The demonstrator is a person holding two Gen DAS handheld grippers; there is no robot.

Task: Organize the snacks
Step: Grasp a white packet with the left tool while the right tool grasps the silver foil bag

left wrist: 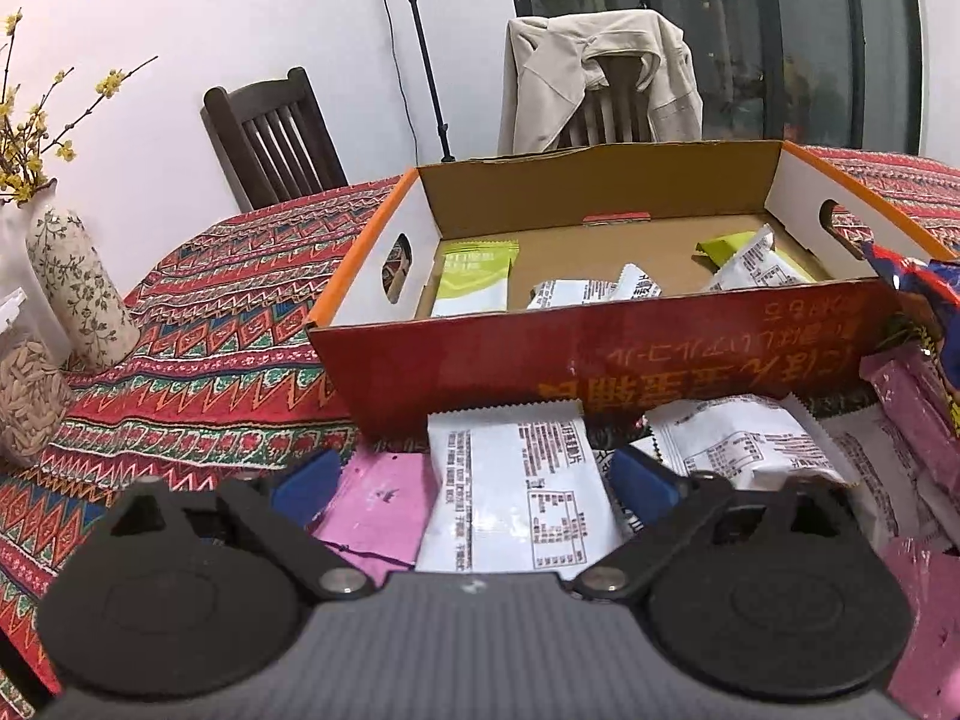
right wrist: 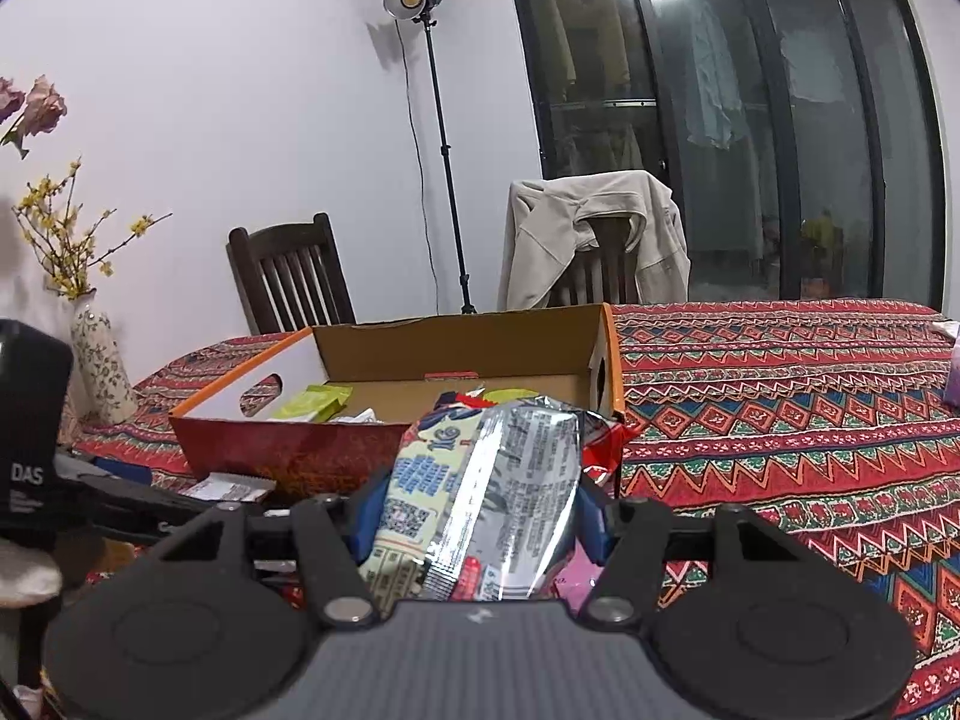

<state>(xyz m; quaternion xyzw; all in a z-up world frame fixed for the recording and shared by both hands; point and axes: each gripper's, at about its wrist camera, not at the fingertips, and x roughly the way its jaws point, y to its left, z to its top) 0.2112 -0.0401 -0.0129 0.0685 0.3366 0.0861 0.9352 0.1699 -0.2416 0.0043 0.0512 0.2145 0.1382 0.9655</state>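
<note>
Left gripper (left wrist: 474, 489): fingers spread wide and low over the loose pile in front of the box, nothing clamped.
Left fingers (left wrist: 303, 483): blue pads stand either side of a white snack packet (left wrist: 516, 498); a clear gap shows on both sides, so no grip.
White snack packet: flat on the table, printed side up, one short end tucked against the box's red front wall.
Pink packets (left wrist: 378, 504): lying under and beside the white one, more of them at the right edge of the left wrist view.
Right gripper (right wrist: 477, 516): fingers about halfway closed and pressing on a silver-and-blue snack bag (right wrist: 498, 480).
Silver-and-blue snack bag: held up off the table, standing between the blue pads, crinkled foil facing the camera, near the box's front right corner.
Cardboard box (left wrist: 606, 354): open-topped, orange rim, red front with gold lettering, sitting on the table.
Inside the box: a green packet (left wrist: 474, 282) at the left end, small white packets (left wrist: 576, 291) in the middle and to the right.
Table (right wrist: 780, 396): covered by a red patterned cloth.
Vase (left wrist: 78, 288): floral, with yellow blossom twigs, well to the left of the box.
</note>
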